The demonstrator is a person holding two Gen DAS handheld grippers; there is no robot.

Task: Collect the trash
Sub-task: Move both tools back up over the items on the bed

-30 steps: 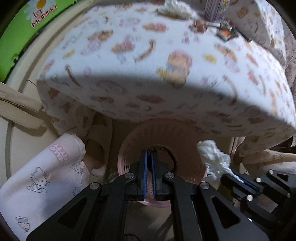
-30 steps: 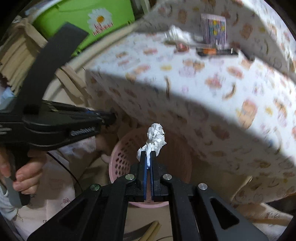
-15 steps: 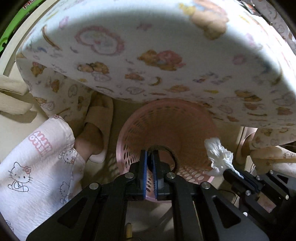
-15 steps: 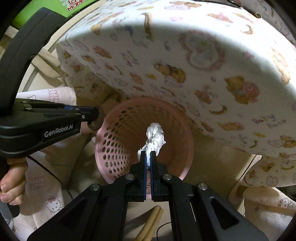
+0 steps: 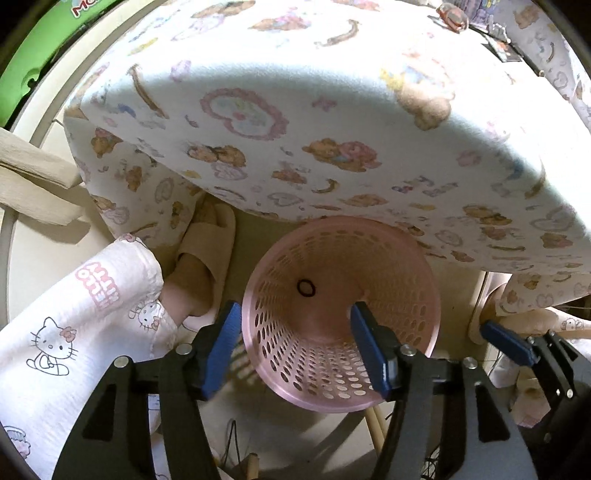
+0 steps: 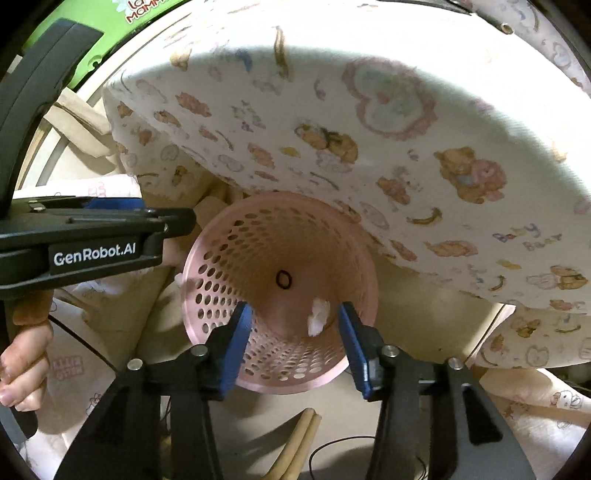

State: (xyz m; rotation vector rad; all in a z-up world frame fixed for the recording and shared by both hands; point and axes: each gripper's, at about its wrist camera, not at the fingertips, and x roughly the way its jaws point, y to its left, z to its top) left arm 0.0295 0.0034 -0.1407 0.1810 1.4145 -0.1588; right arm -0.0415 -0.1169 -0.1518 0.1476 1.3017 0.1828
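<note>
Over the basket, left view: our left gripper (image 5: 295, 343) is spread, empty; a hair tie (image 5: 306, 287) lies inside the basket (image 5: 424, 295).
Right view: our right gripper (image 6: 293, 341) is spread, tissue (image 6: 318, 316) between its fingers, apparently falling.
Risk: we may snag the rim withdrawing.

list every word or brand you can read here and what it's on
"GenRobot.AI": side of the black left gripper.
"Baby Bear": white bear-print bed sheet.
"HELLO KITTY", upside down: pink pyjama trouser leg.
"MOMM", cut off: green plastic box; word above too clipped to read.
</note>
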